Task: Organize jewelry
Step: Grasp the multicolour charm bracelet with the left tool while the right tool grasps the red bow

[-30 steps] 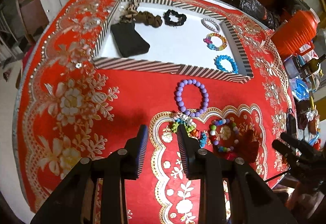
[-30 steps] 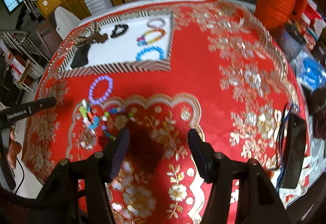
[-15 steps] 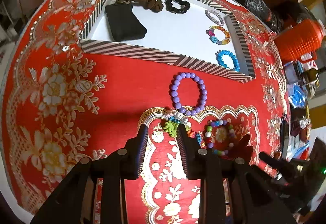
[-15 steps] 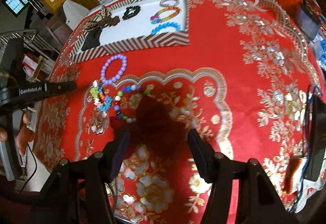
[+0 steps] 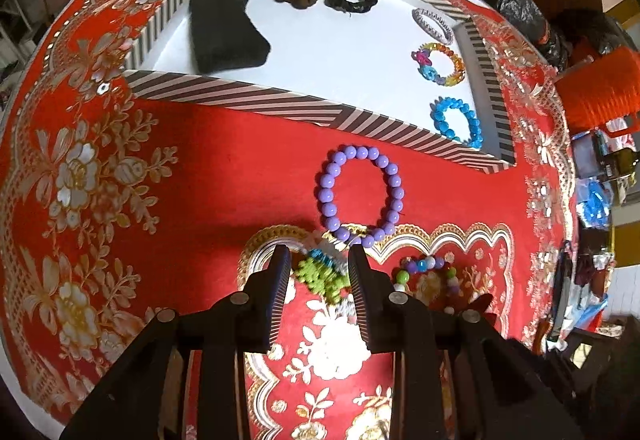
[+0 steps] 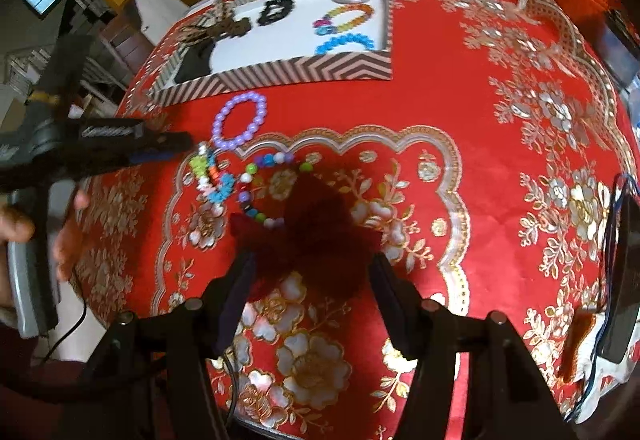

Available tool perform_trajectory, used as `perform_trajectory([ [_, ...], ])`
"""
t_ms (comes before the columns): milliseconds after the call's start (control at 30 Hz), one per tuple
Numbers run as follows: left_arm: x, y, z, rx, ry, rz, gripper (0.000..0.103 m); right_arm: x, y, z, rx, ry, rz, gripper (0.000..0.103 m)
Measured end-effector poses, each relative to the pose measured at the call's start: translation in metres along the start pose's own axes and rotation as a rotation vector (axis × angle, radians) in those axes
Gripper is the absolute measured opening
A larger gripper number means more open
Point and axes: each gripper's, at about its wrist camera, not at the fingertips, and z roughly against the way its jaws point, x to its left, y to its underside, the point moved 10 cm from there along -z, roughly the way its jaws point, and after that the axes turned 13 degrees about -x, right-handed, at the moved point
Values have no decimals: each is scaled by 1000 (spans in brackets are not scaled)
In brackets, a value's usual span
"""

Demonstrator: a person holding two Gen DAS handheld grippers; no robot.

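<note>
A striped tray (image 5: 280,98) on the red tablecloth holds a blue bracelet (image 5: 456,118), a multicolour bracelet (image 5: 440,63), a clear one, scrunchies and a black pad (image 5: 224,34). In front of it lie a purple bead bracelet (image 5: 360,196), a green-and-white charm bracelet (image 5: 322,278) and a mixed-colour bead bracelet (image 5: 426,274). My left gripper (image 5: 318,264) is open, its jaws on either side of the charm bracelet. My right gripper (image 6: 310,270) is open around a dark red scrunchie (image 6: 320,228). The left gripper also shows in the right wrist view (image 6: 160,144).
An orange jug (image 5: 600,84) and clutter stand at the table's right edge. A dark phone-like object with a cable (image 6: 618,280) lies at the right edge. Chairs stand behind the table. The tablecloth is bare to the left and right of the bracelets.
Both grippers have moved forward and down. The left one now straddles the charm bracelet; the right one has closed in on the dark red scrunchie. Both stay open.
</note>
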Motion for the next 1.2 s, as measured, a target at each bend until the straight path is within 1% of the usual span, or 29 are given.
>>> perform_trajectory([
  [167, -7, 9, -16, 36, -65, -73, 17, 16, 9, -1, 43, -73, -17, 62],
  [267, -9, 13, -17, 23, -75, -110, 17, 17, 13, -8, 70, -100, -59, 62],
  [333, -9, 16, -17, 26, -63, -109, 16, 15, 14, -16, 84, -101, -90, 62],
  [400, -7, 18, -16, 26, -45, -102, 14, 11, 13, -25, 88, -89, -116, 62],
  [467, -4, 18, -16, 30, -49, -100, 11, 6, 9, -32, 77, -60, -132, 62],
  [533, -1, 19, -14, 33, -43, -95, 11, 5, 2, -37, 61, -48, -143, 62],
  [700, 2, 26, -8, 31, -34, -93, 10, 0, -7, -51, 37, 14, -149, 62],
  [767, 2, 27, -7, 32, -23, -91, 10, 1, -10, -54, 17, 27, -120, 61],
  [800, 2, 27, -6, 33, -16, -88, 10, 2, -10, -54, 13, 43, -89, 56],
  [833, 4, 29, -3, 32, -6, -83, 10, 3, -9, -54, 17, 54, -62, 31],
  [867, 6, 30, 0, 30, 5, -78, 5, 5, -9, -54, 20, 42, -58, 24],
  [900, 5, 28, 2, 24, 16, -74, 0, 4, -9, -52, 19, 29, -63, 22],
  [967, 4, 25, 8, 26, 36, -73, 0, 3, -9, -47, 11, 2, -78, 16],
  [1000, 3, 23, 12, 24, 53, -74, 0, 1, -11, -41, 0, -16, -90, 16],
  [1067, 2, 18, 18, 14, 66, -78, 0, -4, -13, -31, -15, -20, -100, 14],
  [1200, 2, 8, 28, 6, 98, -55, 0, -8, -29, -6, -71, -37, -106, 14],
])
